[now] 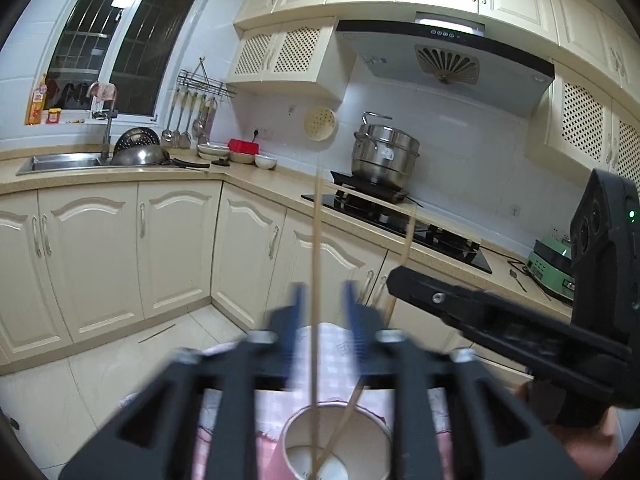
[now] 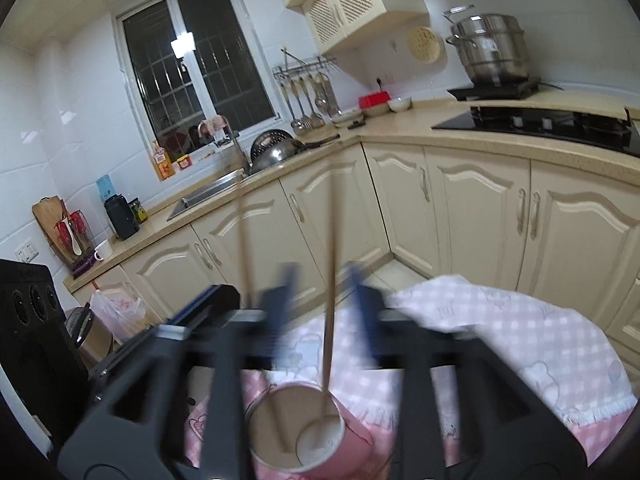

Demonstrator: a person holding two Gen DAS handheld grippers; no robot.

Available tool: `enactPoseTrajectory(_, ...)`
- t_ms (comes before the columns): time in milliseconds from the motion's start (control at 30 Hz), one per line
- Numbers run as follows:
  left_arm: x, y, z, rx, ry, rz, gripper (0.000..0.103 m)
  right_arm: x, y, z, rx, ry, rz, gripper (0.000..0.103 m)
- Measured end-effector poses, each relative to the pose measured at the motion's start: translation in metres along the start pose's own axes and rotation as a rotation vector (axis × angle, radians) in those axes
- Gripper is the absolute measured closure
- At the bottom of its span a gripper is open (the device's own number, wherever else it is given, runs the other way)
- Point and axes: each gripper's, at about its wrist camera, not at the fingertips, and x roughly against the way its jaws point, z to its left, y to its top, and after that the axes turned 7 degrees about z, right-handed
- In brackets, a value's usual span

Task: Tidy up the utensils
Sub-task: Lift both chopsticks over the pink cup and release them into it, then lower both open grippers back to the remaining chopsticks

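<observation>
Left claw (image 1: pixel 322 300) parted, blue pads clear of the chopstick (image 1: pixel 316 264) standing between them, nothing gripped. Right claw (image 2: pixel 322 284) spread wide around the second chopstick (image 2: pixel 330 280), also untouched. Both sticks near upright, tips down in the pink cup (image 2: pixel 356 436), leaning apart. On the checked cloth (image 2: pixel 520 340). Both claws angled slightly downward, side by side.
</observation>
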Motion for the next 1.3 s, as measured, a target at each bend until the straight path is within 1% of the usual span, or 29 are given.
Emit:
enactPoseTrajectory(33,0.004,0.0,0.0,-0.002,0.005,-0.007,0.05,0.005,0.0,-0.001,0.0,-0.008,-0.011,0.025)
enactPoseTrajectory(100,0.014,0.001,0.001,-0.008,0.017,-0.011,0.033,0.012,0.001,-0.004,-0.006,-0.01,-0.006,0.023)
enactPoseTrajectory(133,0.018,0.003,0.001,-0.007,0.019,-0.008,0.029,0.016,0.002,-0.006,-0.015,-0.011,-0.005,0.02)
enactPoseTrajectory(167,0.02,0.004,0.001,-0.007,0.021,-0.004,0.02,0.021,0.003,-0.008,-0.021,-0.012,-0.005,0.013)
enactPoseTrajectory(200,0.025,0.006,0.0,-0.009,0.025,0.005,0.014,0.023,0.003,-0.01,-0.024,-0.013,-0.004,0.008)
enactPoseTrajectory(267,0.033,0.008,-0.002,-0.019,0.037,0.011,0.012,0.032,0.005,-0.013,-0.039,-0.023,-0.001,0.006)
enactPoseTrajectory(333,0.039,0.011,-0.005,-0.03,0.056,0.024,0.006,0.041,0.006,-0.016,-0.052,-0.028,0.003,0.006)
enactPoseTrajectory(433,0.052,0.014,-0.008,-0.04,0.074,0.03,0.006,0.054,0.006,-0.019,-0.068,-0.037,0.012,0.006)
enactPoseTrajectory(567,0.069,0.018,-0.011,-0.04,0.067,0.035,0.005,0.068,0.005,-0.021,-0.067,-0.045,0.017,0.006)
enactPoseTrajectory(833,0.092,0.02,-0.014,-0.058,0.098,0.044,0.005,0.087,-0.001,-0.023,-0.08,-0.061,0.067,0.006)
enactPoseTrajectory(1133,0.101,0.012,-0.016,-0.067,0.12,0.083,0.005,0.099,-0.013,-0.03,-0.092,-0.093,0.119,0.006)
enactPoseTrajectory(1300,0.101,0.004,-0.015,-0.073,0.121,0.114,0.005,0.101,-0.023,-0.037,-0.1,-0.121,0.168,0.006)
